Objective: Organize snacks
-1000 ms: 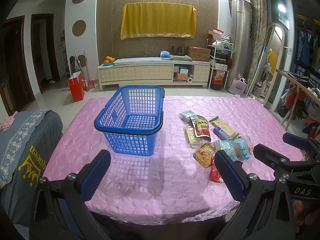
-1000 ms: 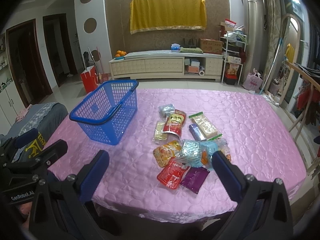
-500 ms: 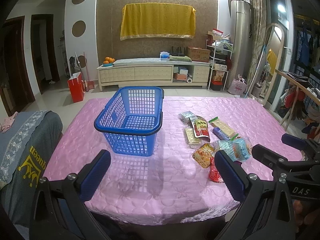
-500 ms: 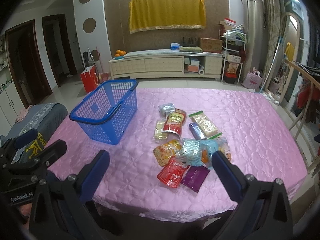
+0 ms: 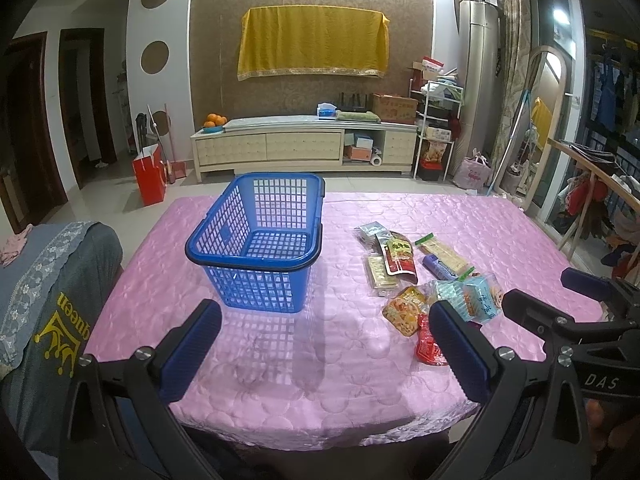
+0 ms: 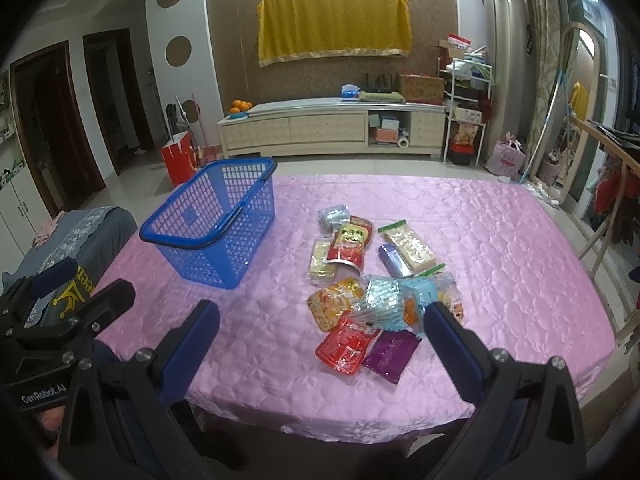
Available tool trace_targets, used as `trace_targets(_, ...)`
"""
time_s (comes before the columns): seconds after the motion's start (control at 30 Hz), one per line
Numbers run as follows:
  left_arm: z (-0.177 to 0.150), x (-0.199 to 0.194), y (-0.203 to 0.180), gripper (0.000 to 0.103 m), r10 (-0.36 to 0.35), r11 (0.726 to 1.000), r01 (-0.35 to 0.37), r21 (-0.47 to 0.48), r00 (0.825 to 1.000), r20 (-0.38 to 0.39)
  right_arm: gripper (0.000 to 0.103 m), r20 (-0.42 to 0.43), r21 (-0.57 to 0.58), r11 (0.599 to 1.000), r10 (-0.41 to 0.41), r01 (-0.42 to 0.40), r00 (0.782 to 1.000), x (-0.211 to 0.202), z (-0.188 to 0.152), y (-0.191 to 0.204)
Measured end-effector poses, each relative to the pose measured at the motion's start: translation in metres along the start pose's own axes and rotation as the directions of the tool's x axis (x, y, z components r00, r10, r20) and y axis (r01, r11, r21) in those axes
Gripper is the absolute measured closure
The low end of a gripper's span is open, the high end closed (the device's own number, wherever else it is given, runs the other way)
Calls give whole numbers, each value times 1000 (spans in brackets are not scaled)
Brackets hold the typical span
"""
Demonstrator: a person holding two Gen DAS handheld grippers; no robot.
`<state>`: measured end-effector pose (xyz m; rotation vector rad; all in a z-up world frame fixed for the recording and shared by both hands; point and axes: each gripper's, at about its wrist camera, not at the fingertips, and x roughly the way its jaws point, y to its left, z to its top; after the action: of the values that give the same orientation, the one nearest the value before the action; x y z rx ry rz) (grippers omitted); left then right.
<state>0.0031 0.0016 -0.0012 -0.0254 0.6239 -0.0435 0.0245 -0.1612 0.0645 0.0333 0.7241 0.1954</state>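
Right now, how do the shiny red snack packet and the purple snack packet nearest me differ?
The shiny red snack packet is glossy and printed with pale markings; the purple snack packet is matte and plain. The red lies left, the purple right. Both lie flat, side by side, nearest the table's front edge.

Both fisheye views look forward from just off the near edge of the pink quilted counter [image 5: 360, 360], facing the far wall with its yellow cloth hanging [image 6: 334, 26]. The left view sits nearer the blue plastic mesh basket [image 5: 256, 240], the right nearer the heap of snack packets [image 6: 372, 276]; both share basket, packets and counter [image 6: 500, 260].
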Motion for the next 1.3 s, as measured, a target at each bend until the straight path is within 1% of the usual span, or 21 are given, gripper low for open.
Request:
trace_targets(0.3, 4, 1, -1, 0, -2, 1000, 2, 8, 1000, 5, 0, 5, 4, 1000, -2, 2, 1000, 0, 2, -1)
trace_targets(0.5, 13, 6, -7, 0, 10, 1000, -10, 24, 1000, 15, 0, 15, 7, 1000, -11, 11, 1000, 1, 13, -4)
trace_targets(0.63, 24, 13, -13, 0, 21, 999, -22, 32, 999, 24, 0, 35, -5, 999, -39, 39, 999, 2, 24, -8)
trace_targets(0.73, 35, 18, -17, 1, 3, 999, -5, 38, 999, 37, 0, 61, -8, 998, -65, 65, 996, 2, 37, -15)
trace_targets(0.83, 48, 24, -24, 0, -20, 999, 16, 45, 997, 78, 0, 81, 6, 996, -86, 85, 993, 3, 52, -26)
trace_targets(0.87, 51, 27, -27, 0, -26, 999, 22, 49, 997, 76, 0, 85, 17, 996, -84, 83, 993, 5, 57, -32)
trace_targets(0.93, 61, 40, -32, 0, -36, 998, 33, 48, 997, 63, 0, 89, 37, 996, -85, 82, 992, 8, 65, -42)
trace_targets(1.03, 70, 57, -38, 0, -49, 998, 48, 40, 998, 37, 0, 63, 50, 993, -111, 108, 992, 18, 75, -59)
trace_targets(1.13, 77, 86, -45, 0, -72, 997, 73, 26, 997, -33, 0, 23, 41, 993, -110, 109, 994, 36, 81, -75)
trace_targets(1.3, 78, 125, -65, 1, -79, 996, 84, 40, 991, -109, 0, -37, 15, 991, -136, 136, 990, 64, 76, -95)
